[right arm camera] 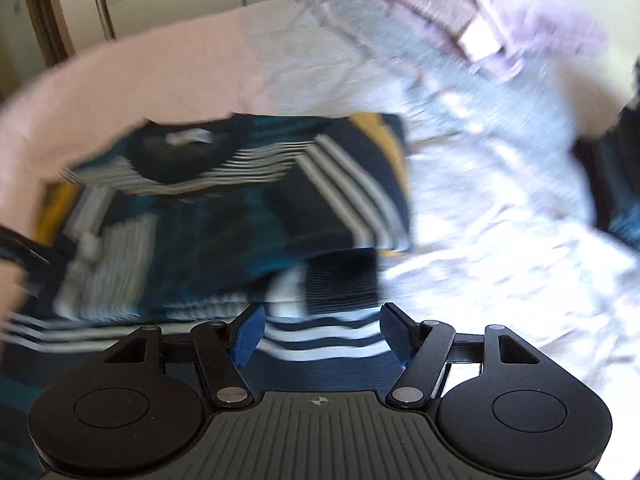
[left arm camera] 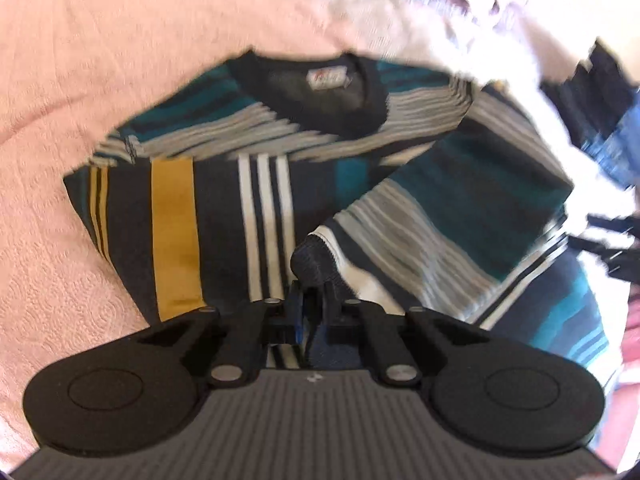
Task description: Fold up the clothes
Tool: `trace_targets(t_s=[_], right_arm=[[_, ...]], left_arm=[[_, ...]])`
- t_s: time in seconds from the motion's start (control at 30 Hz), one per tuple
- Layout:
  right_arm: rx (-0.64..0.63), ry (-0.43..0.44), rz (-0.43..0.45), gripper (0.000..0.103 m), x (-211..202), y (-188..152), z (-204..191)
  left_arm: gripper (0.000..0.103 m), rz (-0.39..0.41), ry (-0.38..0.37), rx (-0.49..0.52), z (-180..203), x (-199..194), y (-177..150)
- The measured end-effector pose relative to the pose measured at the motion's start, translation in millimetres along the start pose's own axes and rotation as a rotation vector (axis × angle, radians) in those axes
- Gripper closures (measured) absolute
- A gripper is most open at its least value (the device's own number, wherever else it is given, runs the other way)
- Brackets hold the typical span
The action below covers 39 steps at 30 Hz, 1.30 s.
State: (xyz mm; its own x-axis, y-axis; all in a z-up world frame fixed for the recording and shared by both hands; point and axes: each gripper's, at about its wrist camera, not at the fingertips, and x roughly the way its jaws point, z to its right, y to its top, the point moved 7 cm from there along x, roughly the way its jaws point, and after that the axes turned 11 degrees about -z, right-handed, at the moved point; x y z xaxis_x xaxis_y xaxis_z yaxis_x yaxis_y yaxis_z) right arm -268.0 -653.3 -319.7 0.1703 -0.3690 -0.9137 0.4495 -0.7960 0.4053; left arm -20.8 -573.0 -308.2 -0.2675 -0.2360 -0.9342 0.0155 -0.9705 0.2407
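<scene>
The left tool, nearest its own camera, is clamped on the dark ribbed cuff of a striped knit sweater, its fingers drawn in tight with the knit pinched between them. From that cuff the sleeve, banded in grey, white and teal, runs up and to the right across the sweater's body. The right tool hangs just over the sweater's near edge with its blue-padded fingers spread wide and nothing between them; white and navy stripes show through the gap. Just beyond it lies the other dark ribbed cuff, at the end of a sleeve folded over the body. The sweater lies flat on a pink textured bedspread, its mustard band and three white stripes running away from the left camera toward the dark round collar, where a small white label shows at the far edge. Further off, to the right, pale crumpled cloth covers the bed, and a lilac folded garment sits behind it. Both views are blurred by motion.
</scene>
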Motion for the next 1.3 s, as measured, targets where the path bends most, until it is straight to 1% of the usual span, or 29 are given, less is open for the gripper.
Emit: trace_targets(t_s=[0.07, 0.13, 0.2, 0.3, 0.4, 0.5, 0.57, 0.63, 0.67, 0.73, 0.8, 1.0, 1.2, 1.27, 1.3], right_arm=[[-0.018, -0.016, 0.003, 0.036, 5.3, -1.6, 0.7], [-0.02, -0.015, 0.009, 0.036, 10.4, 0.0, 2.5], [-0.02, -0.02, 0.019, 0.035, 15.9, 5.0, 5.3], [-0.035, -0.038, 0.042, 0.035, 23.2, 15.2, 10.0], [-0.043, -0.075, 0.059, 0.035, 35.2, 25.3, 18.3], [-0.012, -0.086, 0.047, 0.035, 47.3, 33.2, 28.7], [-0.013, -0.104, 0.041, 0.035, 51.4, 36.9, 33.9], [-0.024, -0.112, 0.042, 0.029, 51.9, 38.5, 36.3], [-0.022, -0.113, 0.042, 0.029, 52.2, 37.4, 37.2], [-0.007, -0.105, 0.034, 0.028, 53.7, 33.0, 39.4], [0.01, -0.1, 0.029, 0.028, 53.7, 30.6, 41.7], [0.014, -0.113, 0.031, 0.028, 48.9, 31.0, 43.6], [0.055, -0.108, 0.011, 0.028, 47.5, 26.7, 47.0], [0.063, -0.101, 0.008, 0.028, 45.5, 26.6, 46.0], [0.02, -0.1, 0.01, 0.028, 45.3, 28.6, 40.4]], left_arm=[[0.099, 0.045, -0.074, -0.024, 1.5, -18.1, 6.9], [0.099, 0.11, -0.105, -0.02, 2.9, -42.0, 17.2], [0.099, 0.206, -0.143, -0.026, 2.2, -74.6, 28.6], [0.099, 0.226, -0.111, -0.048, -15.2, -93.7, 25.3], [0.099, 0.241, -0.077, -0.071, -33.1, -111.9, 21.2], [0.099, 0.116, -0.034, -0.103, -46.1, -89.2, -7.8], [0.099, 0.029, -0.004, -0.125, -54.5, -73.9, -27.9], [0.099, -0.012, -0.004, -0.14, -56.4, -65.4, -44.6], [0.099, -0.03, -0.001, -0.147, -56.9, -61.2, -51.8], [0.099, -0.04, 0.006, -0.157, -59.0, -56.6, -55.6], [0.099, -0.033, 0.025, -0.137, -59.5, -54.4, -50.4], [0.099, -0.054, 0.041, -0.103, -63.3, -43.8, -54.1], [0.099, -0.075, 0.056, -0.069, -67.1, -33.1, -58.0], [0.099, -0.055, 0.036, -0.083, -66.7, -37.3, -57.9], [0.099, -0.042, 0.027, -0.085, -66.1, -40.1, -56.1]])
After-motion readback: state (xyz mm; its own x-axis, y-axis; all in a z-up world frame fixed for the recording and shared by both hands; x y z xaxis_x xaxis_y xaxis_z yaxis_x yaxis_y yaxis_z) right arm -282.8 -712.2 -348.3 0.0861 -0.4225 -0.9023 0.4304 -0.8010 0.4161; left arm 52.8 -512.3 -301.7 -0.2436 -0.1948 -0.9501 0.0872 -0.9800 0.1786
